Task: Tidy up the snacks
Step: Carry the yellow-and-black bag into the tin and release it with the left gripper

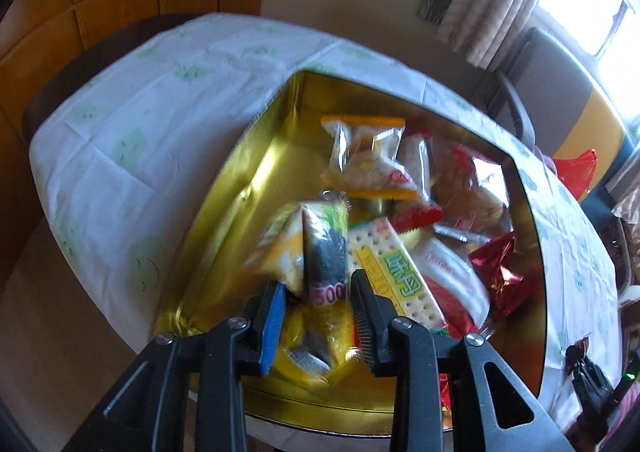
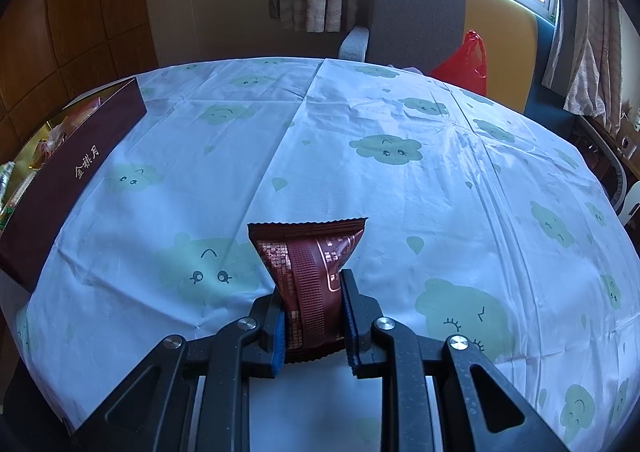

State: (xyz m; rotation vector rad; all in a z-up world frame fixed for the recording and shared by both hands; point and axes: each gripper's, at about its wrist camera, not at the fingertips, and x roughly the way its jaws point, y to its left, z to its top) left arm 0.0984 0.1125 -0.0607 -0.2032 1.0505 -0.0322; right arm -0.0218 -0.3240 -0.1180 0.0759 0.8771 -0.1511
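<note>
In the left wrist view an open tin with a golden inside (image 1: 248, 188) stands on the table, holding several wrapped snacks: a cracker pack (image 1: 400, 272), a clear bag with orange ends (image 1: 364, 156) and red foil sweets (image 1: 500, 272). My left gripper (image 1: 316, 280) hangs over the tin's near end, shut on a blurred yellow snack packet (image 1: 296, 252) with a dark patch. In the right wrist view my right gripper (image 2: 311, 284) is shut on a dark brown snack packet (image 2: 308, 252), held upright just above the tablecloth. The tin's maroon outer wall (image 2: 72, 172) lies far to the left.
A round table carries a white cloth with green cloud faces (image 2: 384, 148). Behind its far edge stand a grey and yellow chair (image 2: 416, 8) and a red plastic bag (image 2: 464, 60). Wood panelling lines the left, and curtains and a window fill the back.
</note>
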